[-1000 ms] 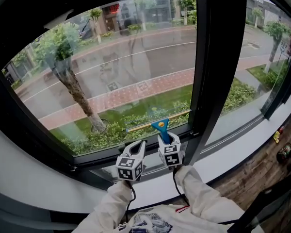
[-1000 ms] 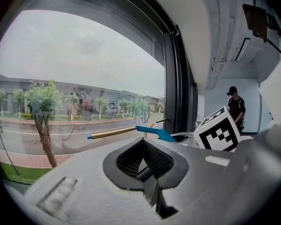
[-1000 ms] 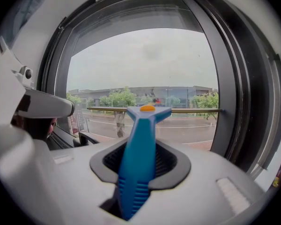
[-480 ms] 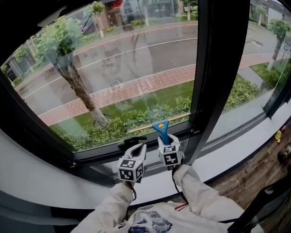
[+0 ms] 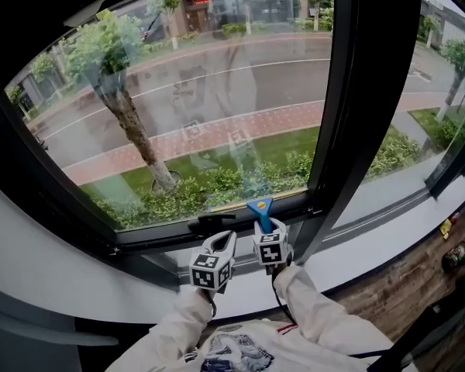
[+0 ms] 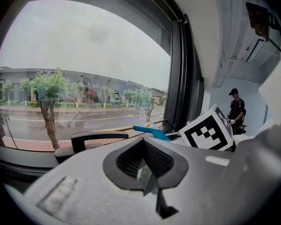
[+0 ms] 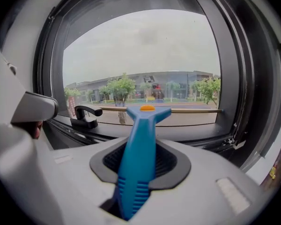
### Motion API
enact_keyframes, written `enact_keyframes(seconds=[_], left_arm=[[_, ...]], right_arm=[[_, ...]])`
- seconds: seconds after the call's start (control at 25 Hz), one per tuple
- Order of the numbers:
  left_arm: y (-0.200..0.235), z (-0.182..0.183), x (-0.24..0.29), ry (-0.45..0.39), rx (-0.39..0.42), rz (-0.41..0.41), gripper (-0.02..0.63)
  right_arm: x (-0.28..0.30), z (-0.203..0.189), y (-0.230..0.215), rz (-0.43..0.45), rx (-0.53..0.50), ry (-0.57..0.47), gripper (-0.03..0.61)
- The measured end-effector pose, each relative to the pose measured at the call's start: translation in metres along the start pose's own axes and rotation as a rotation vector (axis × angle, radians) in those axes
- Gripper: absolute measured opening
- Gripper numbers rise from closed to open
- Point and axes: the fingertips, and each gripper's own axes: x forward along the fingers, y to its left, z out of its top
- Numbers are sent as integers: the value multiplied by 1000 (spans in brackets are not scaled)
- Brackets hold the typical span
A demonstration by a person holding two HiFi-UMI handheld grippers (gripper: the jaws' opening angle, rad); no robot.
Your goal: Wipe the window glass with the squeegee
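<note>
Two tools are held low in front of the window, side by side and close together, each on a white sleeve (image 5: 318,308). The right tool (image 5: 270,228) has its jaws clamped on the blue grip of the one squeegee (image 5: 260,208). In the right gripper view the grip rises straight up from between the jaws of the right tool (image 7: 138,172). The squeegee (image 7: 139,144) ends in a wide head with one orange spot on it. Its thin pale blade (image 7: 187,110) runs level across the bottom of the glass (image 7: 145,50), just above the lower frame.

The left tool (image 5: 226,240) sits just left of the right one. In its own view the left tool (image 6: 145,168) has its jaws drawn together with nothing between them. The squeegee (image 6: 152,132) shows to its right, beside one marker cube (image 6: 207,131).

One black handle (image 5: 215,221) lies on the lower frame, just left of the squeegee and above the left tool. It also shows in the left gripper view (image 6: 91,137) and the right gripper view (image 7: 86,114).

The head view shows two panes: the large glass (image 5: 209,76) ahead and a second pane (image 5: 418,91) to the right, parted by one dark upright post (image 5: 356,99). A pale sill (image 5: 364,242) runs below. Outside stands one near tree (image 5: 112,68) by a wet road.

One person (image 6: 235,110) stands far back in the room.
</note>
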Motion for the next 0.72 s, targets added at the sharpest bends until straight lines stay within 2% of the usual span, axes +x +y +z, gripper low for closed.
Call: enact_keyframes(seconds=[0.52, 0.72], left_arm=[[1, -18, -2, 11, -36, 57, 0], [10, -24, -10, 8, -48, 104, 0]], right_arm=[[2, -7, 2, 4, -29, 36, 121], [-8, 6, 2, 2, -17, -14, 121]])
